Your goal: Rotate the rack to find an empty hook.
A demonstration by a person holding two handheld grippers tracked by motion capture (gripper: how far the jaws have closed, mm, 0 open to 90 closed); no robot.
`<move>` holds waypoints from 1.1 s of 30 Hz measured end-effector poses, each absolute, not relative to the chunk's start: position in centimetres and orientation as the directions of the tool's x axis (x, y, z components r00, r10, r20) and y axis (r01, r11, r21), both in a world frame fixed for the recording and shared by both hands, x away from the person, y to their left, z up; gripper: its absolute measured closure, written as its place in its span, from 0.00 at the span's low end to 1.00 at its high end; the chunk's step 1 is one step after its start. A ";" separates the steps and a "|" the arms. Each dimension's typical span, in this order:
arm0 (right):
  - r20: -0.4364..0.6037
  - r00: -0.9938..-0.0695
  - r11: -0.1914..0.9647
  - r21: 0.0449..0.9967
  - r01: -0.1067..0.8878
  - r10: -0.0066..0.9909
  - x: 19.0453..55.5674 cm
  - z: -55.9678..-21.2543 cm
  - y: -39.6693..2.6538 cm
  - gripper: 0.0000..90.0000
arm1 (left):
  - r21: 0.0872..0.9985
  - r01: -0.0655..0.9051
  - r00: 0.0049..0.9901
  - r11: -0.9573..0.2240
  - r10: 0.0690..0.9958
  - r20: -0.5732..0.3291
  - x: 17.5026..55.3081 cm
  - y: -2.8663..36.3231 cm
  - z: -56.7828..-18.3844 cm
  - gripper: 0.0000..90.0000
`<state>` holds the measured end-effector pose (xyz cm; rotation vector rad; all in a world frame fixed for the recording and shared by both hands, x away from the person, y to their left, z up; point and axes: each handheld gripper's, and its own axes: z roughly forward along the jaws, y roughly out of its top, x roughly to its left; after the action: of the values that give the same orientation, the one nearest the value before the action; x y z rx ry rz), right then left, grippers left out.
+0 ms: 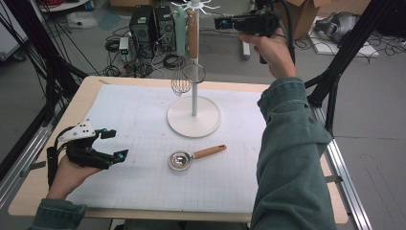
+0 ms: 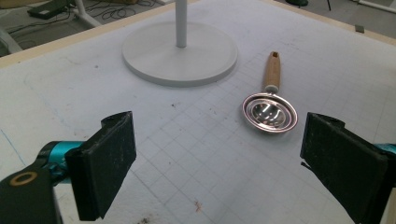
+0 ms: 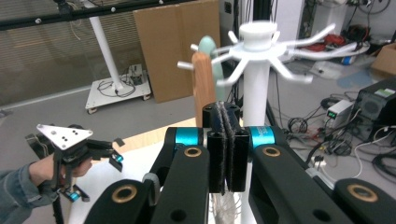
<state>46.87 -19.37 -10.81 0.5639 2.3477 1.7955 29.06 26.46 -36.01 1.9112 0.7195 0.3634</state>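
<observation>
Up by rack (image 1: 194, 57), right gripper (image 1: 225, 22) pinched empty; left gripper (image 1: 111, 143) agape—approach strainer (image 1: 180, 160) handle squarely, clamp mid-handle.

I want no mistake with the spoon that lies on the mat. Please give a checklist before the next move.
1. Left gripper open: ok, jaws wide, nothing between.
2. Spoon free to take: ok, flat on the mat, clear of the stand base.
3. Spoon ahead of the left jaws: ok, slightly off to one side.
4. Right gripper out of the way: ok, raised by the stand top, shut, empty.
5. Free hook on the stand: ok.
</observation>
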 end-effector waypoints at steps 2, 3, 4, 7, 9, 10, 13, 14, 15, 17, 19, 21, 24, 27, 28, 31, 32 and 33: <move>0.112 -0.922 0.213 0.956 0.202 0.370 47.1 -10.5 -19.4 1.00 | 0.898 0.324 0.774 -0.299 0.629 -0.070 29.0 26.5 -36.0 0.12; 0.115 -0.920 0.207 0.957 0.203 0.374 47.2 -10.4 -19.4 1.00 | 0.897 0.325 0.774 -0.299 0.629 -0.070 29.0 26.5 -36.1 0.12; 0.114 -0.918 0.204 0.958 0.203 0.379 47.3 -10.4 -19.4 1.00 | 0.896 0.324 0.776 -0.303 0.627 -0.069 29.0 26.5 -36.1 0.12; 0.120 -0.916 0.199 0.957 0.209 0.382 47.7 -10.4 -19.0 1.00 | 0.897 0.327 0.775 -0.296 0.628 -0.075 29.0 26.5 -36.1 0.12; 0.120 -0.918 0.202 0.957 0.208 0.378 47.8 -10.5 -18.7 1.00 | 0.897 0.325 0.777 -0.299 0.626 -0.072 29.0 26.6 -36.1 0.12; 0.121 -0.918 0.200 0.957 0.209 0.378 47.8 -10.5 -18.6 1.00 | 0.898 0.325 0.776 -0.296 0.627 -0.075 29.0 26.6 -36.1 0.12; 0.120 -0.918 0.205 0.956 0.209 0.378 47.9 -10.5 -18.2 1.00 | 0.898 0.324 0.776 -0.296 0.627 -0.073 29.0 26.7 -36.0 0.12; 0.121 -0.919 0.200 0.958 0.207 0.375 47.9 -10.4 -18.1 1.00 | 0.899 0.324 0.775 -0.295 0.627 -0.074 29.0 26.7 -36.0 0.12; 0.121 -0.920 0.200 0.958 0.206 0.372 47.9 -10.5 -18.0 1.00 | 0.899 0.326 0.774 -0.293 0.629 -0.075 28.9 26.7 -36.0 0.12; 0.116 -0.923 0.206 0.957 0.203 0.367 47.8 -10.5 -17.7 1.00 | 0.898 0.327 0.773 -0.295 0.630 -0.074 28.9 26.7 -36.0 0.12; 0.117 -0.923 0.206 0.957 0.203 0.367 47.7 -10.5 -17.5 1.00 | 0.898 0.326 0.772 -0.295 0.631 -0.073 28.9 26.8 -36.0 0.12; 0.111 -0.923 0.207 0.958 0.197 0.368 47.5 -10.5 -17.1 1.00 | 0.898 0.323 0.774 -0.297 0.630 -0.070 28.9 26.7 -36.0 0.12; 0.106 -0.922 0.203 0.960 0.193 0.373 47.2 -10.3 -16.5 1.00 | 0.899 0.319 0.777 -0.300 0.626 -0.067 28.8 26.7 -35.9 0.12; 0.103 -0.921 0.209 0.959 0.192 0.377 46.9 -10.1 -15.9 1.00 | 0.901 0.315 0.778 -0.299 0.625 -0.065 28.8 26.6 -35.8 0.12; 0.098 -0.920 0.213 0.958 0.190 0.379 46.8 -10.0 -15.7 1.00 | 0.901 0.315 0.778 -0.299 0.624 -0.065 28.8 26.6 -35.8 0.12; 0.092 -0.918 0.218 0.958 0.188 0.387 46.7 -9.9 -15.2 1.00 | 0.900 0.318 0.777 -0.299 0.626 -0.066 28.8 26.6 -35.8 0.12; 0.093 -0.917 0.217 0.958 0.189 0.389 46.7 -9.9 -15.1 1.00 | 0.901 0.316 0.778 -0.299 0.625 -0.066 28.8 26.6 -35.8 0.12; 0.096 -0.916 0.214 0.958 0.191 0.390 46.7 -9.9 -15.0 1.00 | 0.901 0.316 0.778 -0.297 0.625 -0.067 28.8 26.7 -35.8 0.12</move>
<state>46.68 -14.97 -9.92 0.5595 2.3134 1.7857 28.78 26.65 -35.76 1.9028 0.7151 0.3622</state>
